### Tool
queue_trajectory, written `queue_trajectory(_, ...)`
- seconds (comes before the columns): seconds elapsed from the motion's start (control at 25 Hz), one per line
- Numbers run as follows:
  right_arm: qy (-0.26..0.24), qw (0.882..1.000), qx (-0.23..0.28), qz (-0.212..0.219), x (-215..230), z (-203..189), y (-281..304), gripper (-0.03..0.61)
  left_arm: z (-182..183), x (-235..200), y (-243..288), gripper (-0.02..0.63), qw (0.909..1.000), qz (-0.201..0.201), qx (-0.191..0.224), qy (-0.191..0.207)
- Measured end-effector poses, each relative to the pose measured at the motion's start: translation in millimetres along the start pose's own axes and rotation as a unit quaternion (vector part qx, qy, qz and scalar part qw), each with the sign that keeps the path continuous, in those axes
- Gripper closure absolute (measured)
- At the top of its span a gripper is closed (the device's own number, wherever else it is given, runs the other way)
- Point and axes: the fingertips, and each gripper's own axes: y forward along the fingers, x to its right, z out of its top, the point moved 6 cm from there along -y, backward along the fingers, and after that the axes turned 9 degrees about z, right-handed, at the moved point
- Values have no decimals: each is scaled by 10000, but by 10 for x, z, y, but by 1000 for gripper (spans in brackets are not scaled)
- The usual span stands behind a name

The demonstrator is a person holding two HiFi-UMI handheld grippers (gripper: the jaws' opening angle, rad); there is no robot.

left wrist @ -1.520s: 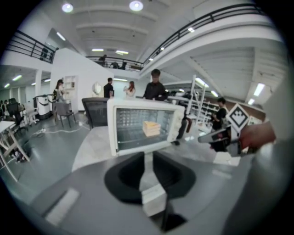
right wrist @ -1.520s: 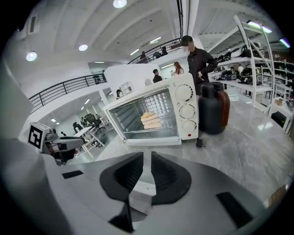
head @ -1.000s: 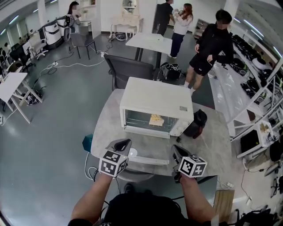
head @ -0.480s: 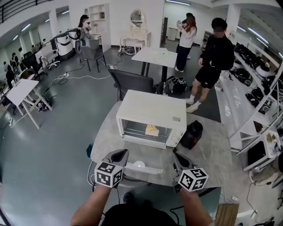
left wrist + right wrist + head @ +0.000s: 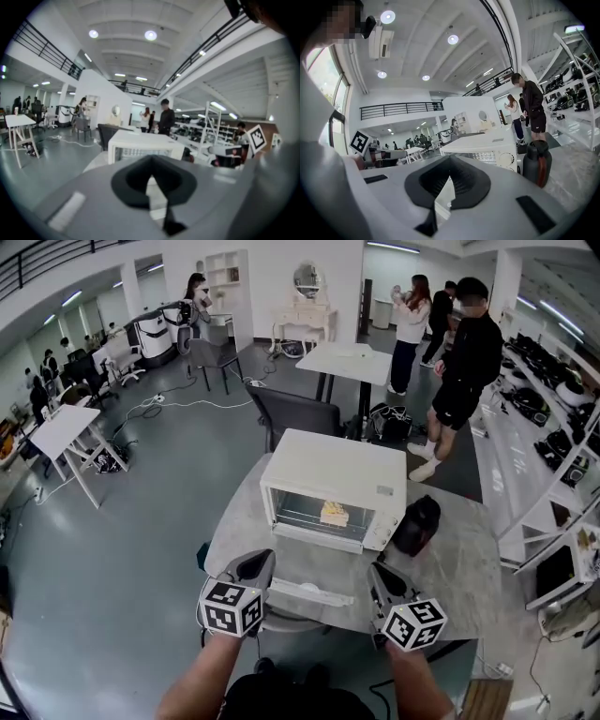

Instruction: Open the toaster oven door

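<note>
Right at six o'clock, nearest the person, the left gripper and the right gripper hang side by side over the near edge of the pale grey stone-look table. Both have their jaws pressed together with nothing between them (each gripper's own view shows only a sliver of tabletop past the black pads). Neither is touching anything.

Between them, just ahead, lies the slim white bar handle. It seems to belong to the drop-down glass door, lying flat toward the person. So the job looks done: the door is down and the mouth of the cream-white boxy toaster oven stands bare in the middle of the table. Its wire rack is in plain sight, with a small yellowish item on it. As far as I can judge, nothing remains but to back away.

At three o'clock of the oven, just beside it, stands a black jug with a red stripe. Beyond, at twelve, there's a dark grey chair, and at one o'clock people stand well apart from the table.

The hard parts: the glass pane barely separates from the tabletop, the hinges are hidden, the rack item is too small to name, and the marker cubes cover the hands.
</note>
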Motion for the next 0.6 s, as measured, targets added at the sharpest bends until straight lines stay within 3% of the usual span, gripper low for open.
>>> queue_trajectory(0.28,-227,9997,10,-111,-288,68,163,586,60,-347,-91,604,9999,-53,157,14)
queue_trajectory(0.44,-336,9989,136,-309,-469,162,296,586,77,-648,-142,604,9995,-183,208,172)
queue_trajectory(0.6,-529,9966,255,-578,-681,199,396,586,79,-908,-94,604,9991,-329,256,74)
